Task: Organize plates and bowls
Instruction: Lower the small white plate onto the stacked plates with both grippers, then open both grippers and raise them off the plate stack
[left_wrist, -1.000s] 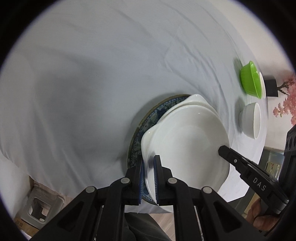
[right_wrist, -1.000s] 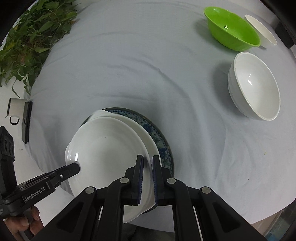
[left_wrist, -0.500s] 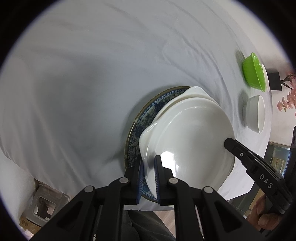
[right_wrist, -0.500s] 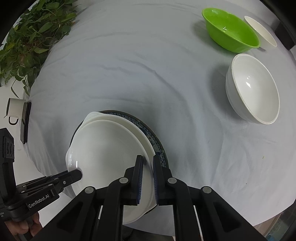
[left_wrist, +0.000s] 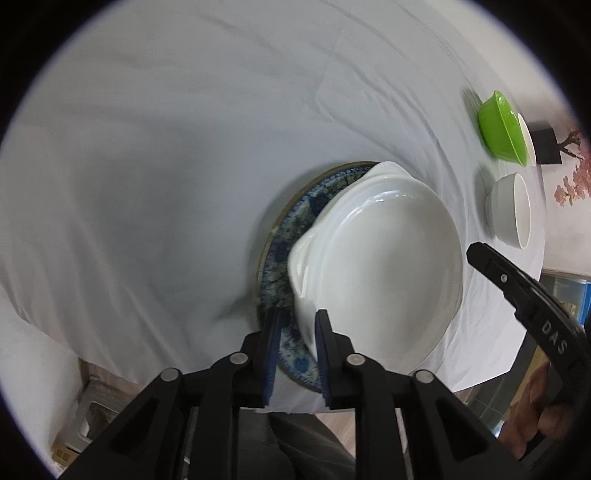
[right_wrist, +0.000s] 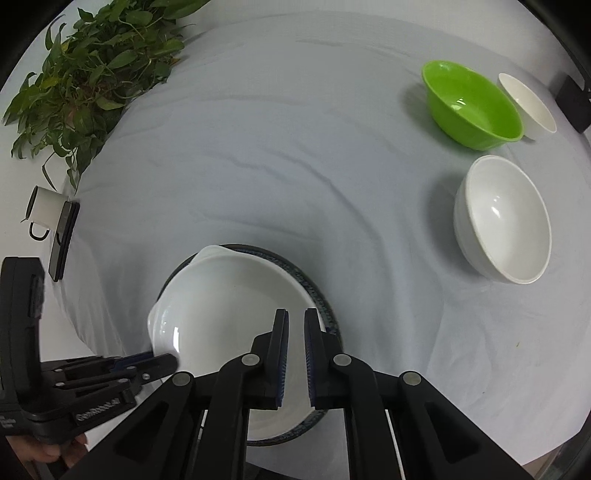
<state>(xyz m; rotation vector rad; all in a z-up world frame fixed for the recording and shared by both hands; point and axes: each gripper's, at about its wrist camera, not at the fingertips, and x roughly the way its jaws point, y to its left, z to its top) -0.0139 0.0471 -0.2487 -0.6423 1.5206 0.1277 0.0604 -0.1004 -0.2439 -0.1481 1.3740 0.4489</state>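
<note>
Two stacked white plates lie on a blue patterned plate near the table's front edge. My left gripper points down at the stack's left rim. Its jaws are opening; the white rim stands between them, touching the right pad, while the left pad has come off it. My right gripper hovers just over the stack's right side. Only a narrow slit shows between its pads, and nothing is held.
A green bowl, a small white bowl and a large white bowl sit at the right. A leafy plant, a white mug and a black phone are at the left edge. The white cloth hangs over the front edge.
The left jaws have spread apart off the white rim. The right gripper has risen away from the rim it was pinching. The white plates now rest lower on the blue plate.
</note>
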